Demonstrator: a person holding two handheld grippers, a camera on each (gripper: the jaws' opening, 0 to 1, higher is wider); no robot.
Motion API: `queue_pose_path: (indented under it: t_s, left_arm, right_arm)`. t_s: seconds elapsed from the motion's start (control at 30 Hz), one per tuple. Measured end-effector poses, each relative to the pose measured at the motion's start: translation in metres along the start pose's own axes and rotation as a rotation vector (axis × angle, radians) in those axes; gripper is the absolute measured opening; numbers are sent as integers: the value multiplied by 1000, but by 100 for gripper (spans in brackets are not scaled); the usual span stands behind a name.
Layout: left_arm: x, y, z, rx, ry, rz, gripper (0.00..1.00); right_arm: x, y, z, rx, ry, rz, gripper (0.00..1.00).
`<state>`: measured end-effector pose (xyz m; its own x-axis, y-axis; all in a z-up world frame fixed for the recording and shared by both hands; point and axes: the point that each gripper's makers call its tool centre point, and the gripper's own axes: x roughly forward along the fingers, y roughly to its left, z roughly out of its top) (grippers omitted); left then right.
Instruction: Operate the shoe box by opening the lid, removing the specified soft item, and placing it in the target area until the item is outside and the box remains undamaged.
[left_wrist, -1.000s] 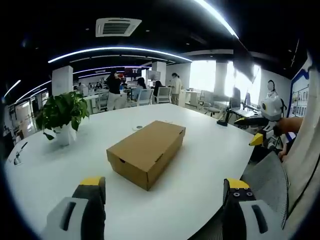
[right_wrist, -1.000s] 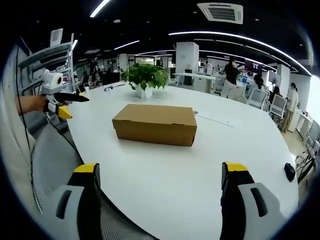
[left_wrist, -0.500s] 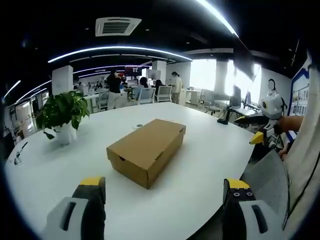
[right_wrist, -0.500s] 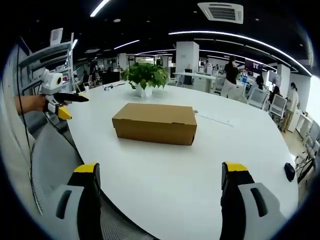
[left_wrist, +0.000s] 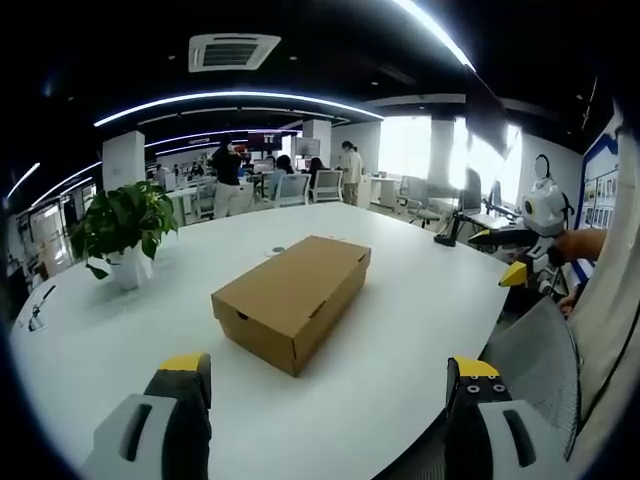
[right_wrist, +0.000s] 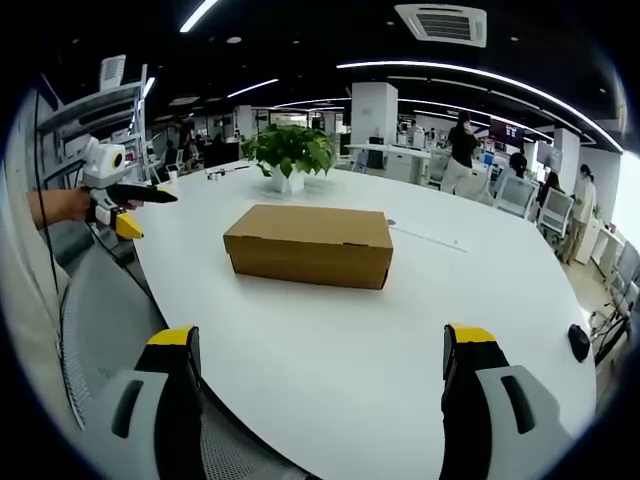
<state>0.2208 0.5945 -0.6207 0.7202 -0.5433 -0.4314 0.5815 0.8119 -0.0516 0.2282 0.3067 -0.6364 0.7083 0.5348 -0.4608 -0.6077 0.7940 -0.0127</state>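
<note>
With both the left gripper (left_wrist: 325, 395) and the right gripper (right_wrist: 318, 375) spread and empty, the closed shoe box (right_wrist: 308, 245) sits at 12 o'clock mid-table (right_wrist: 330, 340); its thin cardboard probably dents, so lift the lid's front edge lightly.

The box (right_wrist: 309, 245) is shut, so its contents are hidden. A small dark thing (right_wrist: 579, 343) at the table (right_wrist: 330, 350) edge is too blurred to name, perhaps a mouse. The chair (left_wrist: 535, 365) is cut off.
</note>
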Motion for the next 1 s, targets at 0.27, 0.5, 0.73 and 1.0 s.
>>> queue_pose_path:
  t_s: [0.27, 0.5, 0.73, 1.0]
  left_arm:
    - [1, 0, 0, 0, 1, 1, 100]
    - [2, -1, -1, -1, 3, 0, 100]
    - [2, 1, -1, -5, 6, 5, 100]
    - [7, 1, -4, -10, 18, 3, 100]
  right_arm:
    - [0, 0, -1, -2, 4, -1, 96]
    - [1, -1, -2, -3, 9, 1, 96]
    - [3, -1, -3, -2, 11, 5, 96]
    - [6, -3, -4, 0, 20, 11, 96]
